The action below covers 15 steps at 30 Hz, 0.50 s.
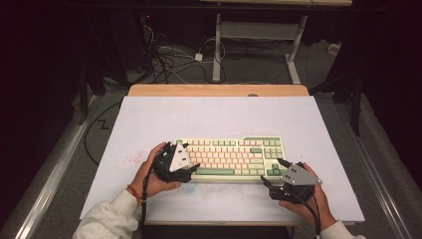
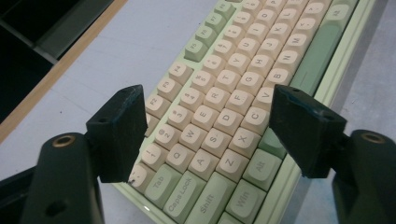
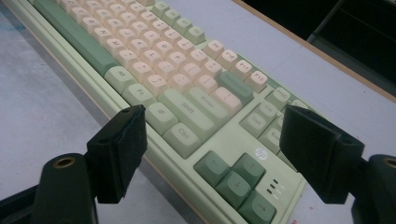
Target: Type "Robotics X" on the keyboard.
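White tabletop (image 1: 149, 124): left gripper (image 1: 191, 158) at keyboard's (image 1: 234, 152) 9 o'clock end, right gripper (image 1: 275, 172) at 4 o'clock corner, both angled inward, jaws spread, gripping nothing.

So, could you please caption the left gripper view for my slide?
Open left claw poised over the left end of a green-and-cream keyboard.
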{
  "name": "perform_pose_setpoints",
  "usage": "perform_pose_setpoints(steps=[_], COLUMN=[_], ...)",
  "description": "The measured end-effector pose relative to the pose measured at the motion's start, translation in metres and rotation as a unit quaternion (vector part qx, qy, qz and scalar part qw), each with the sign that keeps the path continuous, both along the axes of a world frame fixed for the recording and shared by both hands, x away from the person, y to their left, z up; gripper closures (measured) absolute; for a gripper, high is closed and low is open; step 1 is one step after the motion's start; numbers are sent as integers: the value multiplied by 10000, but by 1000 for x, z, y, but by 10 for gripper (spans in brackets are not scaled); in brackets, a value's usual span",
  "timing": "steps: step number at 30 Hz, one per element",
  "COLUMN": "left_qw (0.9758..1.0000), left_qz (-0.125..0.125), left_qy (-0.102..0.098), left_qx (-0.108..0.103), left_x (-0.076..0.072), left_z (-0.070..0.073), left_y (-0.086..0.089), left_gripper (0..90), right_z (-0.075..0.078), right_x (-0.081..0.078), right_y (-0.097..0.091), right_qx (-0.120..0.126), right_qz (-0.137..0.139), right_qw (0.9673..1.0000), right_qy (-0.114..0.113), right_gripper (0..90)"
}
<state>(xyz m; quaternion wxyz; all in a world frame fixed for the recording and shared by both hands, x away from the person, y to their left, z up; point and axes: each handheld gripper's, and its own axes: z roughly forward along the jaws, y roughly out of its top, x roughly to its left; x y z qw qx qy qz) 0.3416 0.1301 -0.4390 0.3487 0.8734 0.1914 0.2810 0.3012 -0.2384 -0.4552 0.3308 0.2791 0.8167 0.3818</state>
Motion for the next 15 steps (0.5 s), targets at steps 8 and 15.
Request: perform_pose_setpoints(steps=[8, 15], left_qw=[9998, 9996], left_qz=[106, 215], left_qy=[-119, -160], left_qx=[-129, -92], left_x=[-4, -9], left_z=[1, -5], left_y=[14, 24], left_gripper=[232, 219], right_z=[0, 2], right_x=[0, 1], right_y=[-1, -3], right_qx=[3, 27], right_qz=[6, -24], right_qw=[10000, 10000], right_qy=[-8, -45], right_gripper=[233, 233])
